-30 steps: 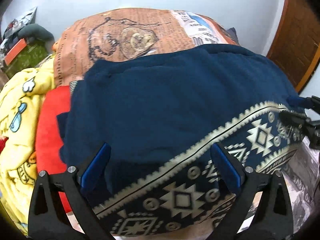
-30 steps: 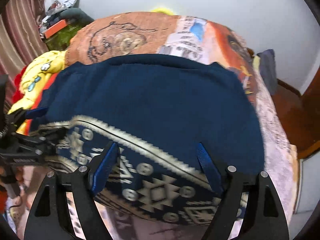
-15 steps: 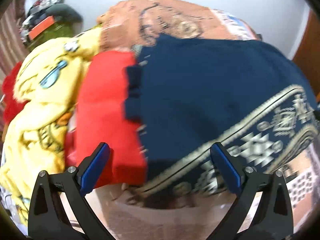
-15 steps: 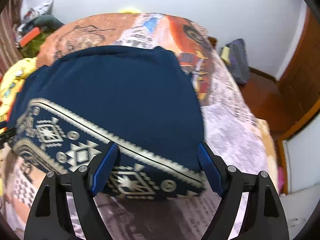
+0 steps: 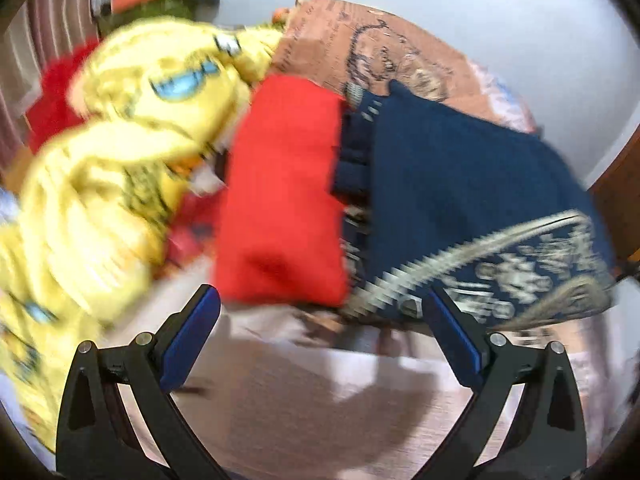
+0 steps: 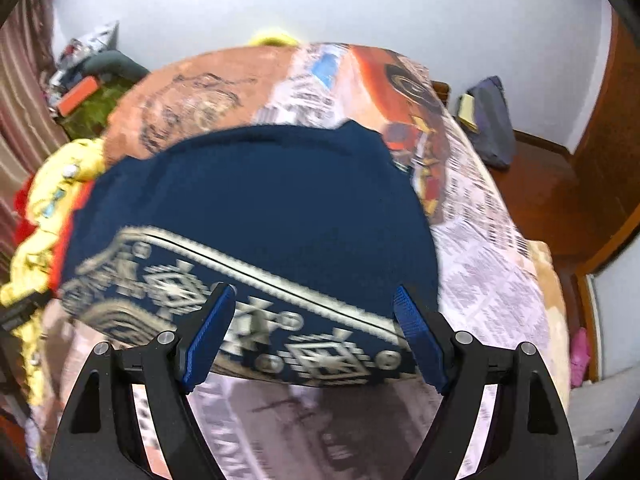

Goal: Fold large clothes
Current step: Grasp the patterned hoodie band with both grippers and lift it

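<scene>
Left wrist view: left gripper (image 5: 320, 340) with jaws spread wide and nothing between them, above bare bed (image 5: 300, 412) sheet.
Right wrist view: right gripper (image 6: 312, 344), jaws likewise parted and empty, over the near patterned border of the navy garment (image 6: 256, 216).
Garment position: navy garment (image 5: 460, 184) lies flat on the bed (image 6: 492, 264), already looking folded into a compact block; ahead of the right gripper, ahead and to the right of the left one.
Long axis: patterned band runs crosswise to the right gripper's fingers (slanting in the left view).
Nearer hand: right, by my judgement; its fingertips overlap the band's edge in the picture, though contact cannot be told.
Neighbours: red folded piece (image 5: 280, 200) sits just beside the garment's left edge; yellow printed cloth (image 5: 120, 152) heaped further left.
Open room: printed sheet shows free to the garment's right and on the near side; left side is crowded.
Blur: left view is smeared, so fine edges are uncertain.
</scene>
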A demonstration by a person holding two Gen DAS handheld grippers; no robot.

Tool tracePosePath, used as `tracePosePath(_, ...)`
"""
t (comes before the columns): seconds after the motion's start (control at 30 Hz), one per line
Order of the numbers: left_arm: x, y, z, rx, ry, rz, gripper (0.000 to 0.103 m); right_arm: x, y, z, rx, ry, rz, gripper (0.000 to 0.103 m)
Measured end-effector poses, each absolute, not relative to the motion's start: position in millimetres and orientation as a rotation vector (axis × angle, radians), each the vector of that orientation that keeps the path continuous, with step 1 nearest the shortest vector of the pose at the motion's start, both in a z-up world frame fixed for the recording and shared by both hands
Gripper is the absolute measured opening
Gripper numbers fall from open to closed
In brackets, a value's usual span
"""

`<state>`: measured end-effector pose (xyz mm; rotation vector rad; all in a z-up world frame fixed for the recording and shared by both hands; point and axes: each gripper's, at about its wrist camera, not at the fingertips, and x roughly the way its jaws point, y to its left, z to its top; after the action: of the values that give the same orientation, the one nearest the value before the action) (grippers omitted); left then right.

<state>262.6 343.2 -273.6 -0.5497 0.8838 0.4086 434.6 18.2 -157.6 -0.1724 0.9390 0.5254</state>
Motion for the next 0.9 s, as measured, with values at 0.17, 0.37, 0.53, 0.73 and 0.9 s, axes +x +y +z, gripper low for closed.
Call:
tracePosePath(0.17, 270.1, 324.9, -289.8, -0.762, 0.855, 0.214, 0.102, 429.2, 36.4, -164.9, -0.152, 0.97, 0.602, 0.079)
tracePosePath(0.37, 286.0, 313.4, -300.1, -0.866, 0.805, 0.068, 0.102, 422.8, 49.1, -187.7, -0.186, 1.029, 0.618, 0.079)
tracePosePath(0.53, 307.6, 315.8, -305.4, -0.905, 0.77, -0.004, 0.102, 425.4, 45.8, -193.4, -0.154, 1.05, 0.622, 0.079)
tracePosePath(0.73, 339.3, 316.3, -277.8, -0.783, 0.763, -0.038, 0.078, 428.1, 43.0, -187.9, -0.126, 1.058, 0.623, 0.079)
tracePosePath(0.9, 344.5, 326.4, -243.9, -0.812, 0.631, -0.052, 0.075, 428.6, 41.2, -188.9, -0.111, 1.057, 0.622, 0.079)
